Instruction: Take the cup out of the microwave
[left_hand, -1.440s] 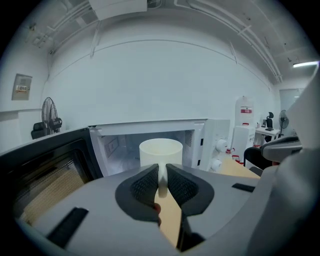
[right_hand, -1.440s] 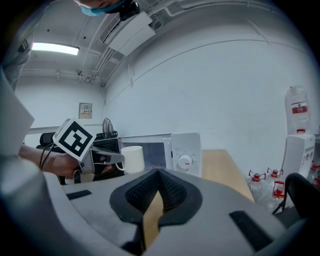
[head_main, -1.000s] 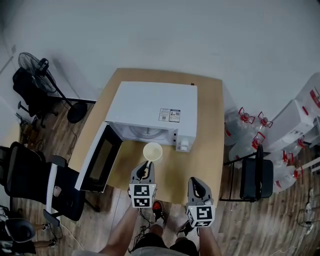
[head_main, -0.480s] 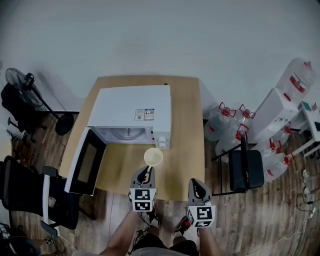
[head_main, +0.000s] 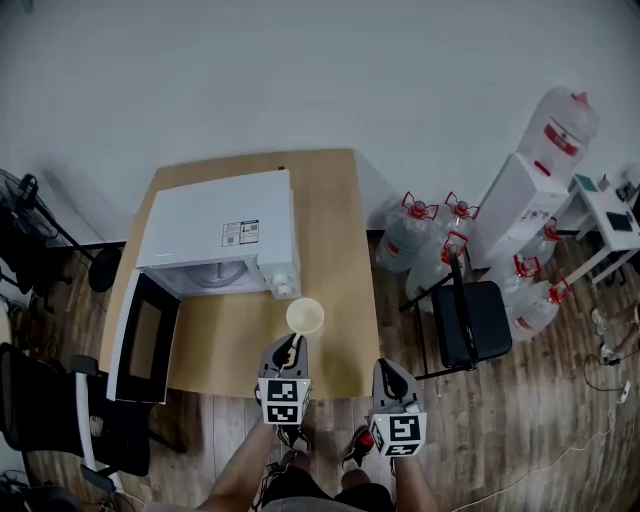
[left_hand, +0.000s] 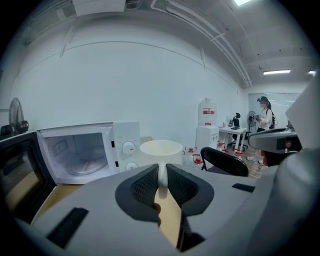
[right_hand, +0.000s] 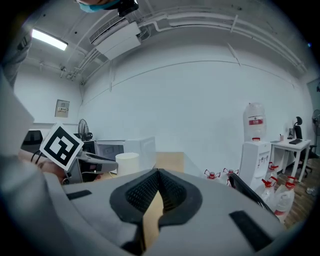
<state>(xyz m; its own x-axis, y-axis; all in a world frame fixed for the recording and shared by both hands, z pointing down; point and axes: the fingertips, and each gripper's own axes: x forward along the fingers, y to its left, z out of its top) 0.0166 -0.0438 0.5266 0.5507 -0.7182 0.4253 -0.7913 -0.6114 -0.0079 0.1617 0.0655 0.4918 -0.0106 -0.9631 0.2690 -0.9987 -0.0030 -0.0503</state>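
Note:
A cream cup (head_main: 305, 316) hangs over the right front part of the wooden table (head_main: 335, 220), just right of the white microwave's (head_main: 215, 225) control panel. My left gripper (head_main: 293, 344) is shut on the cup's handle. In the left gripper view the handle (left_hand: 161, 176) sits pinched between the dark pads, with the cup (left_hand: 161, 149) beyond and the microwave's (left_hand: 82, 150) lit cavity at the left. My right gripper (head_main: 386, 366) is shut on nothing, near the table's right front corner. The right gripper view shows the cup (right_hand: 127, 162) to its left.
The microwave door (head_main: 140, 338) stands open to the left, past the table's edge. A black chair (head_main: 470, 322), several water bottles (head_main: 425, 240) and a water dispenser (head_main: 530, 190) stand right of the table. An office chair (head_main: 50, 420) is at the lower left. A person (left_hand: 262, 114) stands far off.
Both grippers have moved right along the table's front, the left one carrying the cup from in front of the microwave's cavity to right of its control panel.

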